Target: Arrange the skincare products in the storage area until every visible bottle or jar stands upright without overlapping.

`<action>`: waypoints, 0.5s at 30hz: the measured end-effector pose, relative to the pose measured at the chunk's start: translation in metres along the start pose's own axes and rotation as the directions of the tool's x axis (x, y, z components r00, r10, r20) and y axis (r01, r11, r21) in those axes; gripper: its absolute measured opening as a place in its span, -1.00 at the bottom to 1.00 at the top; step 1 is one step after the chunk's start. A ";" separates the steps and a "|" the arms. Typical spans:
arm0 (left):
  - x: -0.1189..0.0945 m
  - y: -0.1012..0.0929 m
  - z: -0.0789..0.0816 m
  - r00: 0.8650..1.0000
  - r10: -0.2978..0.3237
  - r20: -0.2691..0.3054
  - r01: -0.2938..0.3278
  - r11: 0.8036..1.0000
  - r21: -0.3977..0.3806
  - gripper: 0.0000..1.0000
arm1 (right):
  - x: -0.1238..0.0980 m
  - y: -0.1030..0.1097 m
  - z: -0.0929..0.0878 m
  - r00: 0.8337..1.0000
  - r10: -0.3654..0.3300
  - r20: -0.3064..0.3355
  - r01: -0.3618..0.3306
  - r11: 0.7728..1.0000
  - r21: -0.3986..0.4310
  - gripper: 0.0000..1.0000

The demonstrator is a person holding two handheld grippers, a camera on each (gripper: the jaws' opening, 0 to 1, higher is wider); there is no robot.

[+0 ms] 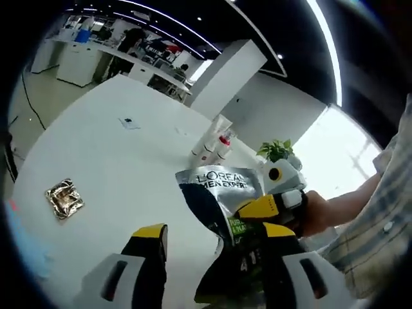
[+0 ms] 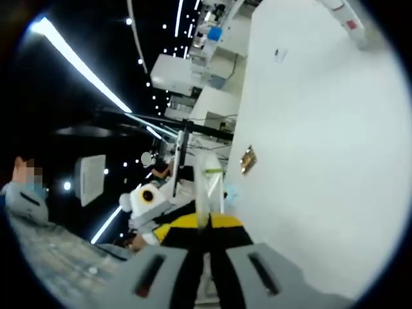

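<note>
Silver and dark, the L'Oréal Men Expert sachet (image 1: 219,199) hangs above the white counter (image 1: 116,167), pinched near its lower part between the yellow-tipped fingers of the right gripper (image 1: 273,215), which reaches in from the right of the left gripper view with a person's hand (image 1: 318,212) behind it. In the right gripper view the sachet (image 2: 207,187) appears edge-on as a thin pale strip rising from between that gripper's (image 2: 205,228) closed fingers. The left gripper (image 1: 212,241) holds its fingers spread wide apart just beneath the sachet, with nothing clamped between them. Farther back on the counter stands a small cluster of upright white bottles (image 1: 212,145), one with a red cap, and beside them a potted green plant (image 1: 277,151). A crumpled gold foil packet (image 1: 63,198) lies alone on the counter, well apart from the bottles.
</note>
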State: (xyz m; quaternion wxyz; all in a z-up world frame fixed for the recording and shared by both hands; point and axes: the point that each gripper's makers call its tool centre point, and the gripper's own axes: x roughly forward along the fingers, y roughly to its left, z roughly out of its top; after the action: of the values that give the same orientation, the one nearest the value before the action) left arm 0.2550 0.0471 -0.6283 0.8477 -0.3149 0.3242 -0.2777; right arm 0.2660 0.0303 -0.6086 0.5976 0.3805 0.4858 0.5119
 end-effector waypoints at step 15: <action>-0.011 -0.041 -0.005 0.962 -0.272 0.004 0.266 0.937 -0.225 -0.44 | 0.017 0.039 -0.008 0.983 0.177 -0.039 -0.177 0.984 0.008 -1.00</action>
State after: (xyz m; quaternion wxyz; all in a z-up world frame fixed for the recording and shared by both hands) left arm 0.2332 0.0265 -0.5979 0.7566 -0.4456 0.3187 -0.3570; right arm 0.2491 0.0536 -0.5768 0.5393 0.4135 0.4627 0.5693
